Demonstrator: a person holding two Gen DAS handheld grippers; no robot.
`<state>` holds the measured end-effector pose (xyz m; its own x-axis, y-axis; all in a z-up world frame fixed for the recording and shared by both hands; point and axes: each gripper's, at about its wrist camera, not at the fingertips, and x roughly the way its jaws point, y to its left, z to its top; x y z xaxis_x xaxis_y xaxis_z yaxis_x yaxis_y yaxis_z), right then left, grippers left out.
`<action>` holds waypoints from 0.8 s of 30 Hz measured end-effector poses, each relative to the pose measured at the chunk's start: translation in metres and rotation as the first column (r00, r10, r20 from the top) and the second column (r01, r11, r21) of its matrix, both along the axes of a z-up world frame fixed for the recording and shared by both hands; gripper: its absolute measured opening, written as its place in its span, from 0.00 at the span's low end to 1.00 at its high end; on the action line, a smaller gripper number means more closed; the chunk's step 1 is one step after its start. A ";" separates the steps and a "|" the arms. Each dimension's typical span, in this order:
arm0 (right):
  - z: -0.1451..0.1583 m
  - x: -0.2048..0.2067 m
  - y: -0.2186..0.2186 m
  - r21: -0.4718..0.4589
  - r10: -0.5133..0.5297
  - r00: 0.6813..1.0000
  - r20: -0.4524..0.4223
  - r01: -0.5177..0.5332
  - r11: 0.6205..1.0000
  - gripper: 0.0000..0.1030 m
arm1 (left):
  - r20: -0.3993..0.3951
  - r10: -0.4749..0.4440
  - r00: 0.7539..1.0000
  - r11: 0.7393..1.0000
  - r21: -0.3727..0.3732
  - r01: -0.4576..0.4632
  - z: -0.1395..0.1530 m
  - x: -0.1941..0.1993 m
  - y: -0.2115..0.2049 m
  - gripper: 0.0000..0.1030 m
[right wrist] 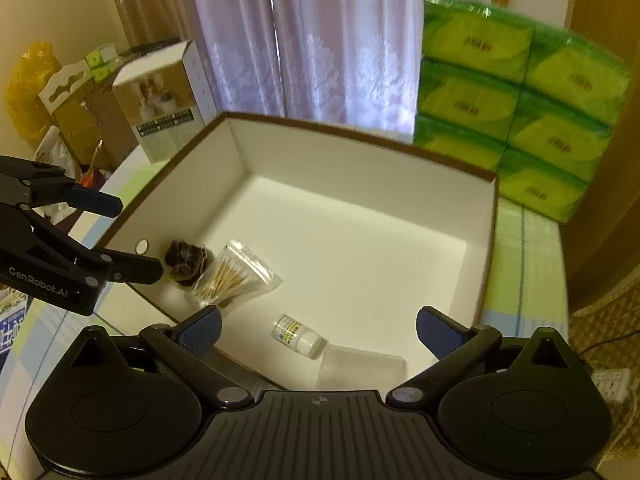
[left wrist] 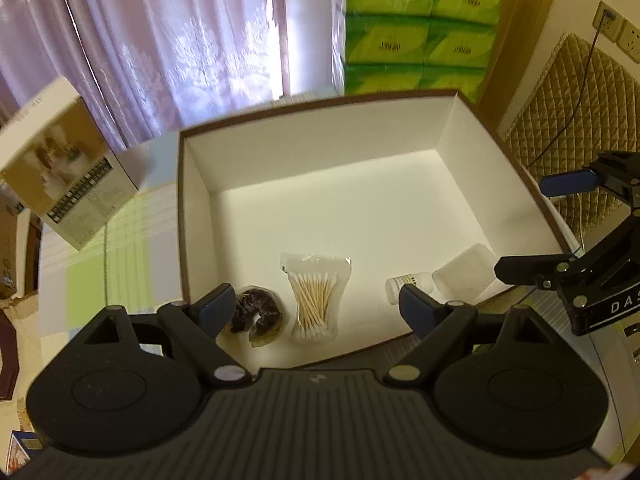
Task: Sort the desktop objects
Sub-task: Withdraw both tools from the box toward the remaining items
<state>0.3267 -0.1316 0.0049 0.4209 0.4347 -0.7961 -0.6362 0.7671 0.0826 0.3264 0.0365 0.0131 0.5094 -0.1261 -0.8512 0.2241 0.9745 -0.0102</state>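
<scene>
Both grippers empty over the box

Left gripper [left wrist: 316, 308] and right gripper [right wrist: 318, 330] gape wide. Cotton swab bag [left wrist: 315, 297] lies in the white box [left wrist: 320, 152], lengthwise ahead of the left gripper, which is nearer.

Your box [left wrist: 192, 200] white inside with brown rim, green tissue packs [left wrist: 420, 24], lilac patterned curtain [left wrist: 160, 40], checked pastel table [left wrist: 92, 280]

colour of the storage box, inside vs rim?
White inside, brown rim and outer wall on the storage box; right wrist view shows it best.
</scene>
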 end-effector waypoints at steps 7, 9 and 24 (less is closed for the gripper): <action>0.026 -0.032 -0.010 0.051 -0.041 0.997 0.073 0.037 0.998 0.98 | 0.090 0.013 0.996 1.000 0.006 -0.014 0.031 -0.031 0.000 0.87; 0.031 -0.042 -0.013 0.062 -0.050 0.995 0.090 0.045 0.997 0.98 | 0.114 0.019 0.993 1.000 0.001 -0.019 0.038 -0.041 0.000 0.87; 0.046 -0.115 -0.037 0.142 -0.131 0.977 0.166 0.108 0.984 0.98 | 0.225 0.120 0.967 0.993 -0.044 -0.113 0.065 -0.122 0.018 0.89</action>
<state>0.2116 -0.1687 0.0513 0.6035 0.4686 -0.6451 -0.5539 0.8284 0.0835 0.2044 0.0546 0.0777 0.7016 -0.0785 -0.7082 0.1086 0.9941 -0.0027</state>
